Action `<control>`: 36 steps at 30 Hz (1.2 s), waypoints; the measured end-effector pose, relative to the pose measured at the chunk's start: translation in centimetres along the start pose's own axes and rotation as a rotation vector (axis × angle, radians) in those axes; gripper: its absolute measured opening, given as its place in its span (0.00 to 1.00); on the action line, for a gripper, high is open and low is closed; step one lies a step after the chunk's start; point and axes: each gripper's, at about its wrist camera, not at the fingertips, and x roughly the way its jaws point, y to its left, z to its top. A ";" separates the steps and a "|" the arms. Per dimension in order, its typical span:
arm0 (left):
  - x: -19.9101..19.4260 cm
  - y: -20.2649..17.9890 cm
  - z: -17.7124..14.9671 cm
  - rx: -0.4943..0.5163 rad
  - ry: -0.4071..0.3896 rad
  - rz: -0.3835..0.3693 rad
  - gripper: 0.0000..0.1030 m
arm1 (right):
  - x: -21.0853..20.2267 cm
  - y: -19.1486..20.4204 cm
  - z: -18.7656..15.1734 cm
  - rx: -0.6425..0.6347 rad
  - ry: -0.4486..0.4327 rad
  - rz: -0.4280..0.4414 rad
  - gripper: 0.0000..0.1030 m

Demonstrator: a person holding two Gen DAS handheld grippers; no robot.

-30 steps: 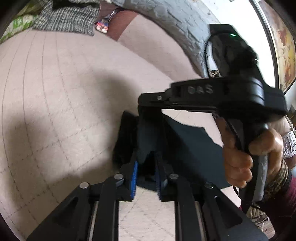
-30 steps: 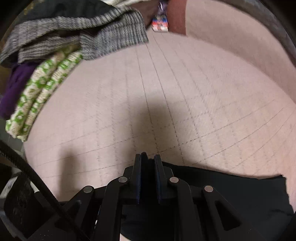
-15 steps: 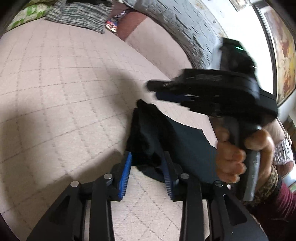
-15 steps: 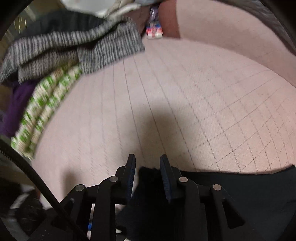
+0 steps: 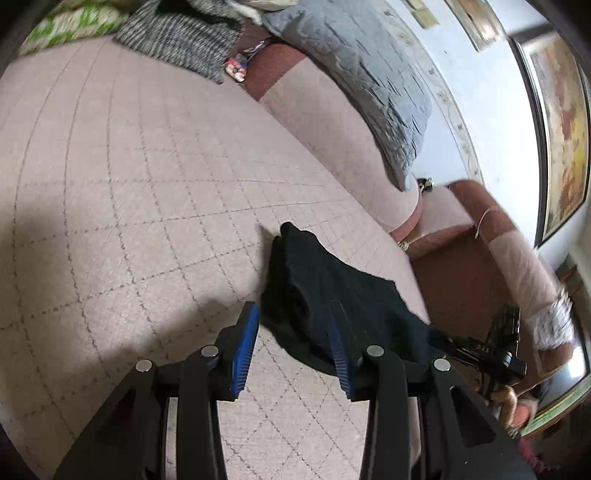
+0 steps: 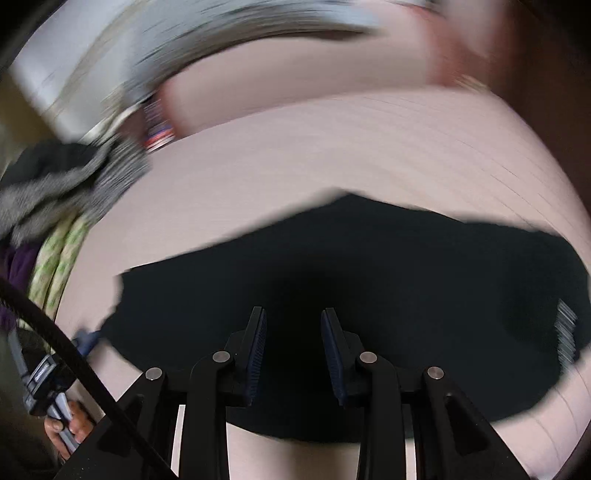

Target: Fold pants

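The black pants (image 5: pixel 332 291) lie folded on the pink quilted sofa seat (image 5: pixel 147 184). My left gripper (image 5: pixel 293 345) is open and empty, its blue pads just short of the pants' near edge. In the right wrist view, which is motion-blurred, the pants (image 6: pixel 369 266) spread flat across the seat, and my right gripper (image 6: pixel 293 349) is open and empty above them. The right gripper also shows in the left wrist view (image 5: pixel 498 350), low at the right edge, held in a hand.
A grey striped garment (image 5: pixel 177 40) and a green-patterned cloth (image 5: pixel 74 26) are piled at the seat's far end. A grey quilted pillow (image 5: pixel 369 74) leans on the backrest. The sofa arm (image 5: pixel 480 240) stands to the right.
Both grippers have let go of the pants and opened. Both have drawn back, the right one swinging away fast; the pants now lie on the seat.
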 end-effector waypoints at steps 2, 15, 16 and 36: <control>0.1 -1.0 -0.3 0.026 0.012 0.001 0.36 | -1.3 -7.4 -1.0 0.144 0.025 -0.034 0.37; 0.5 -9.3 -2.8 0.212 0.127 0.033 0.44 | -9.1 -23.0 -6.3 0.569 -0.225 -0.041 0.30; 0.7 -9.9 -3.0 0.217 0.136 0.023 0.44 | -8.3 -23.4 -6.4 0.585 -0.212 -0.019 0.30; 9.3 -17.6 -3.2 0.344 0.262 0.012 0.50 | -10.1 -22.6 -6.3 0.544 -0.290 0.093 0.04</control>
